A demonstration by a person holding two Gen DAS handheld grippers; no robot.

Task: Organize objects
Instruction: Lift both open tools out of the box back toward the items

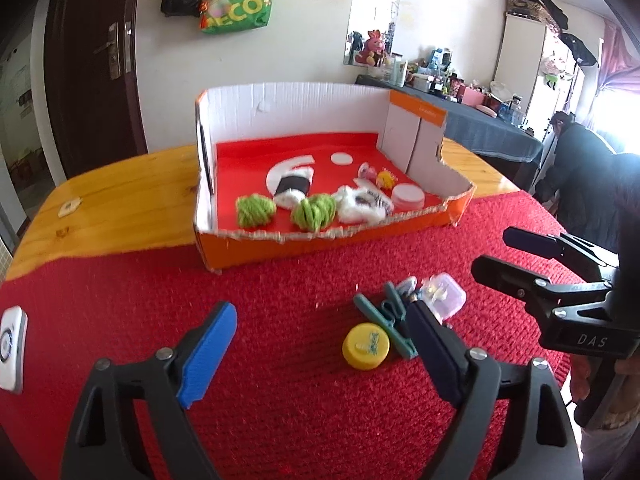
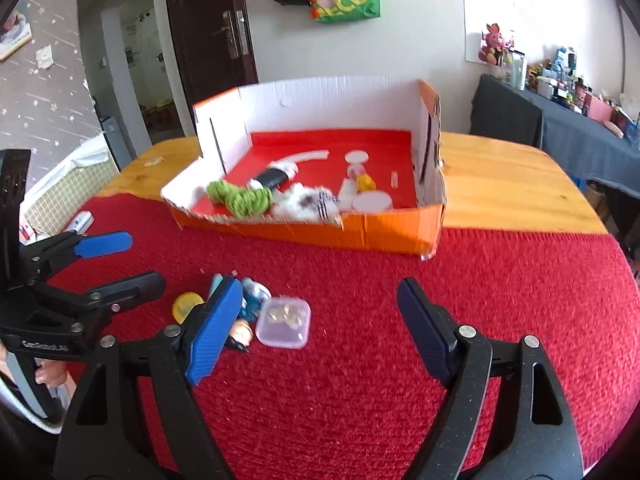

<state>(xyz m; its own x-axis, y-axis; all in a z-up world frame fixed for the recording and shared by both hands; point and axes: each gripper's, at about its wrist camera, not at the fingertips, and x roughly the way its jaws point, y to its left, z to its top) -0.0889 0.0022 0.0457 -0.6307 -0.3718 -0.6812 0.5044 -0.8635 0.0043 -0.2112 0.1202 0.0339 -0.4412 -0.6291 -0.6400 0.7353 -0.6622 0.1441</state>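
Observation:
An orange cardboard box (image 1: 248, 246) (image 2: 360, 232) with a red floor stands on the red mat and holds green yarn balls (image 1: 255, 210) (image 2: 244, 200), white fluff and small toys. A pile lies on the mat before it: a yellow cap (image 1: 365, 347) (image 2: 186, 305), a teal clip (image 1: 382, 316), a clear small box (image 1: 446, 295) (image 2: 284, 322) and a small figurine (image 2: 242, 332). My left gripper (image 1: 324, 344) (image 2: 120, 260) is open and empty, its right finger by the pile. My right gripper (image 2: 320, 328) (image 1: 496, 254) is open and empty, right of the pile.
A red mat (image 1: 300, 400) covers the near part of the wooden table (image 1: 120, 196). A white device (image 1: 12, 348) lies at the mat's left edge. A door, hanging bags and a cluttered side table stand behind. A person (image 1: 580, 184) bends at the far right.

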